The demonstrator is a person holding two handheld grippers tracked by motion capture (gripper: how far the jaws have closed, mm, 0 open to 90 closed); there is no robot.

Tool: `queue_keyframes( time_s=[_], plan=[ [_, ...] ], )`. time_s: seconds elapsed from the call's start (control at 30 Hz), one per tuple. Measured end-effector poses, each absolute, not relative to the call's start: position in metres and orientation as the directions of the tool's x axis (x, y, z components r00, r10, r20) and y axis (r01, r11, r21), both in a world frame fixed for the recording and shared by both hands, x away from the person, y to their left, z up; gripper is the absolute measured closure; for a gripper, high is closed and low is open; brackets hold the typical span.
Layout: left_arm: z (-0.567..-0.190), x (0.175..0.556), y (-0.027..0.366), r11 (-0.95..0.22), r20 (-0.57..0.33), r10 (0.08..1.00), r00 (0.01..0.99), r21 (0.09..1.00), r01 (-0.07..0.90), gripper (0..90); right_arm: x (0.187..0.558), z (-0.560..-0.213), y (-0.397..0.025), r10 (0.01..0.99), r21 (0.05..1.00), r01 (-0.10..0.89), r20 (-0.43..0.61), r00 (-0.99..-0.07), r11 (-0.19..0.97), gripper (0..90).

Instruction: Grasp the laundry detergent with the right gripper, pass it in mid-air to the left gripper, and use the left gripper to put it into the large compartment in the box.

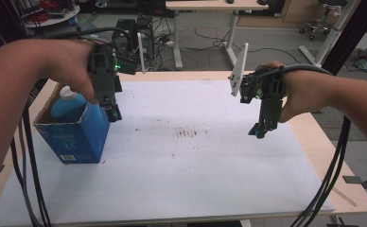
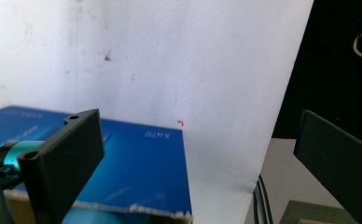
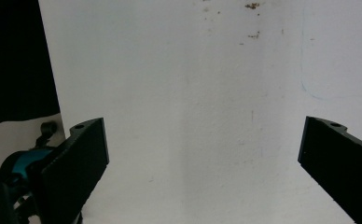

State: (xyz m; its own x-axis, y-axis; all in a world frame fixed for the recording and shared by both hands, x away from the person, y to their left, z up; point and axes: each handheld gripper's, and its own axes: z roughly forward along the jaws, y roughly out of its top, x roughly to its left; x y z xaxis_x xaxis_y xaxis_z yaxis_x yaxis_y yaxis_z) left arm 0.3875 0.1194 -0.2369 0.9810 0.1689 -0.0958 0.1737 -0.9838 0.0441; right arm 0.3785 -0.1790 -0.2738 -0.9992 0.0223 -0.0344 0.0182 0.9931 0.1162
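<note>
An open blue cardboard box (image 1: 77, 137) stands at the left of the white mat (image 1: 196, 161), with a blue bottle with a white cap (image 1: 67, 101) upright inside it. My left gripper (image 1: 114, 112) hovers at the box's right top edge, jaws open and empty. In the left gripper view the box's blue side (image 2: 137, 168) lies below my left gripper (image 2: 198, 154). My right gripper (image 1: 258, 131) hangs open above the right part of the mat, holding nothing. The right gripper view looks down past my right gripper (image 3: 202, 158) at bare mat (image 3: 193, 93).
The mat covers a wooden table (image 1: 314, 137) whose edge shows at the right. Faint brown marks (image 1: 189, 132) stain the mat's middle. Black cables (image 1: 30, 179) hang off both sides. Behind the table stand a desk (image 1: 205, 9), computer gear (image 1: 134, 33) and a chair (image 1: 321, 19).
</note>
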Motion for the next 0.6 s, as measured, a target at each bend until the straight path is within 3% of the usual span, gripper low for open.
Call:
queue_keyframes(
  time_s=[0.6],
  plan=[
    [-0.257, 0.394, 0.096, -0.992, -0.109, 0.121, 0.987, 0.022, 0.124, 1.7, 0.388, -0.281, -0.180, 0.021, 0.101, 0.019, -0.024, -0.999, 0.995, 0.9]
  ],
)
